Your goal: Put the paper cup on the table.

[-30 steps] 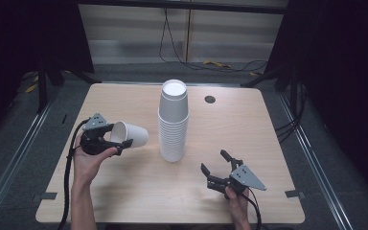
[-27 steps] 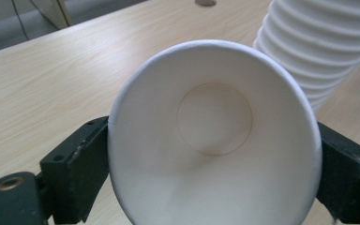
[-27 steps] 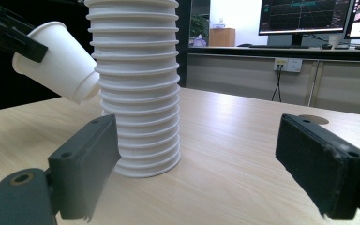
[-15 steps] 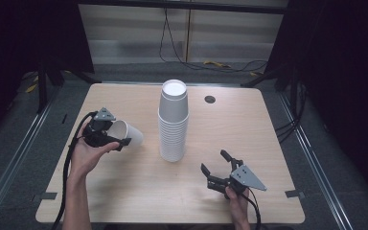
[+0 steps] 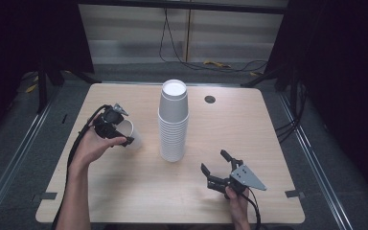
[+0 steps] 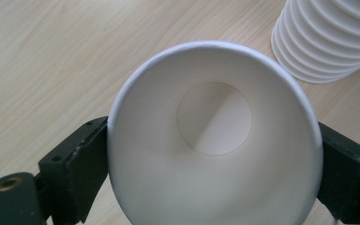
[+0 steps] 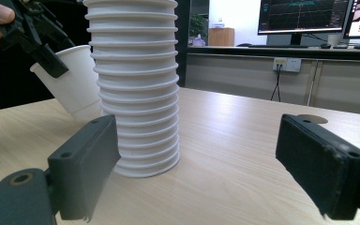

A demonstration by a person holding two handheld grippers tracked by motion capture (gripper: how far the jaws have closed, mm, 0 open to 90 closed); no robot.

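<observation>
Wooden table [image 5: 139,187]: left gripper [image 5: 117,129] clamps a tilted paper cup [image 5: 129,136], seemingly just off the tabletop, beside the cup stack [image 5: 173,120]; right gripper [image 5: 219,168] gapes empty.

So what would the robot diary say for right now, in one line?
left tongs: gripping paper cup, tilted | right tongs: open, empty | cup stack: upright mid-table

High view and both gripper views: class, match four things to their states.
1. single white paper cup
2. tall stack of white paper cups
3. right tool
4. small dark round hole in the wooden table

a. open, holding nothing
b. upside down, mid-table
c. far side, behind the stack
d. tilted, gripped by the left tool

Pairs: 1-d, 2-b, 3-a, 4-c
</observation>
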